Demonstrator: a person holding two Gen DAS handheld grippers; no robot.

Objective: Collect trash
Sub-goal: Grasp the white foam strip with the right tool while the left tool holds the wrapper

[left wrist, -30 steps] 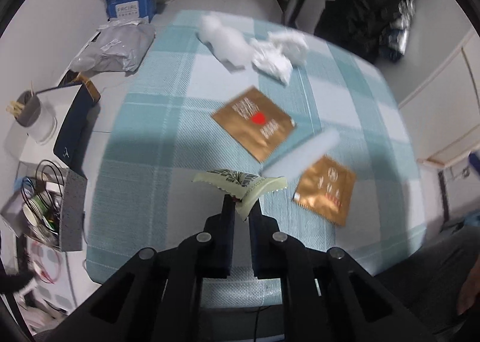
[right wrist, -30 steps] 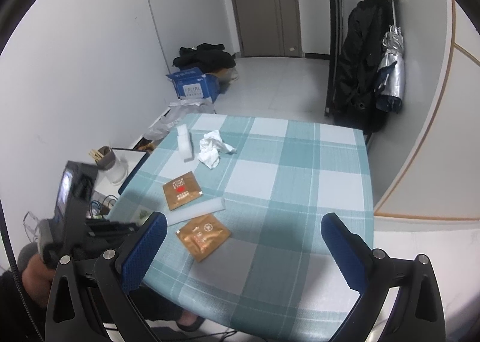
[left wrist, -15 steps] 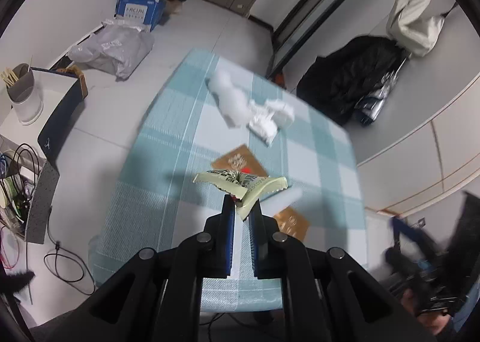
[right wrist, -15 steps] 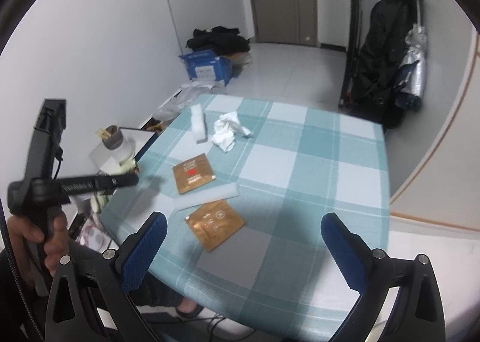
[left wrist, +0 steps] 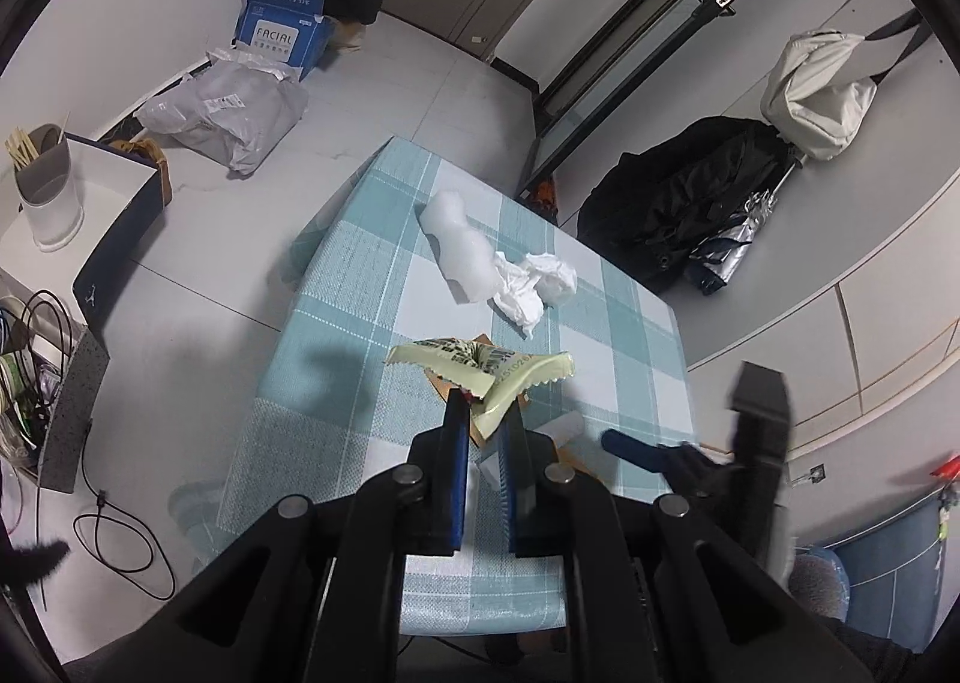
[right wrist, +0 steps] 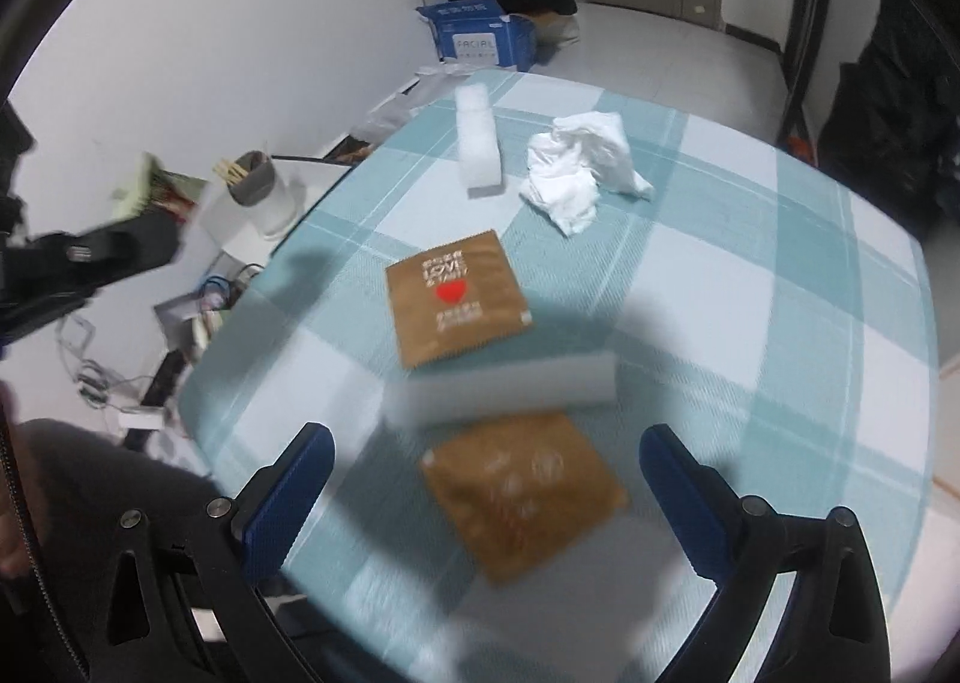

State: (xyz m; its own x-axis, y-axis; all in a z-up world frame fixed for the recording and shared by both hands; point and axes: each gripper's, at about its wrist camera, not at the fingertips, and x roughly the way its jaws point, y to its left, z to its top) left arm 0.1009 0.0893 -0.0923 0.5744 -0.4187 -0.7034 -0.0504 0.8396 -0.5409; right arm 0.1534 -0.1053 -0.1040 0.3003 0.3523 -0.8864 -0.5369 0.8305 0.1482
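- Above the table's near edge, the left gripper has its jaws pinched tight on a pale green wrapper, lifted clear of the checked tablecloth: one piece collected.
- Right gripper: jaws spread wide and empty, above the plain brown sachet near that edge.
- Left to collect, by appearance: brown sachet with red heart, white foam strip between the sachets, foam block and crumpled tissue toward the far edge.
- No bin is visible.
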